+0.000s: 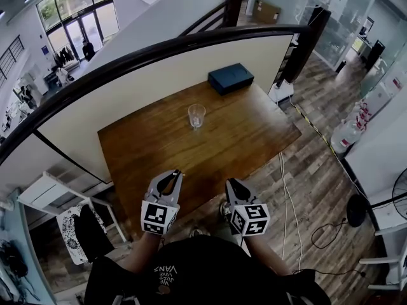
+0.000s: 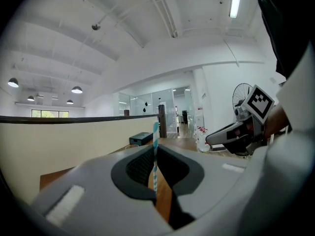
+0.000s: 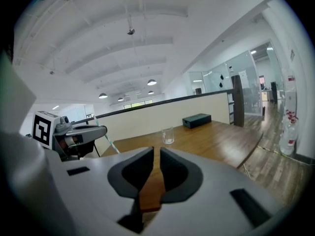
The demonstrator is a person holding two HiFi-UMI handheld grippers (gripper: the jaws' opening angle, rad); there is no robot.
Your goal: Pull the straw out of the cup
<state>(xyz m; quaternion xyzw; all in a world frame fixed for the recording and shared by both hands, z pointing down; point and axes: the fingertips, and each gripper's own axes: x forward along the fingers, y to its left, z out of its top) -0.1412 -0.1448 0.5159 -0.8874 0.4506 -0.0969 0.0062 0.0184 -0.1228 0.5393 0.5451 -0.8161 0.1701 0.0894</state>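
Note:
A clear glass cup [image 1: 196, 115] stands upright on the wooden table [image 1: 248, 138], far from both grippers, and I see no straw in it; it shows too in the right gripper view [image 3: 168, 136]. My left gripper [image 1: 172, 174] hovers at the table's near edge, shut on a teal-and-white striped straw [image 2: 154, 156] that stands upright between its pads. From the right gripper view the straw [image 3: 105, 137] slants down below the left gripper [image 3: 88, 131]. My right gripper [image 1: 231, 184] is beside it to the right, its jaws [image 3: 154, 154] a narrow slit apart with nothing between them.
A dark box [image 1: 231, 78] lies at the table's far edge, in front of a low wall with a black handrail [image 1: 159, 53]. Cables [image 1: 284, 189] trail over the wooden floor to the right. A patterned stool [image 1: 76, 234] stands at the near left.

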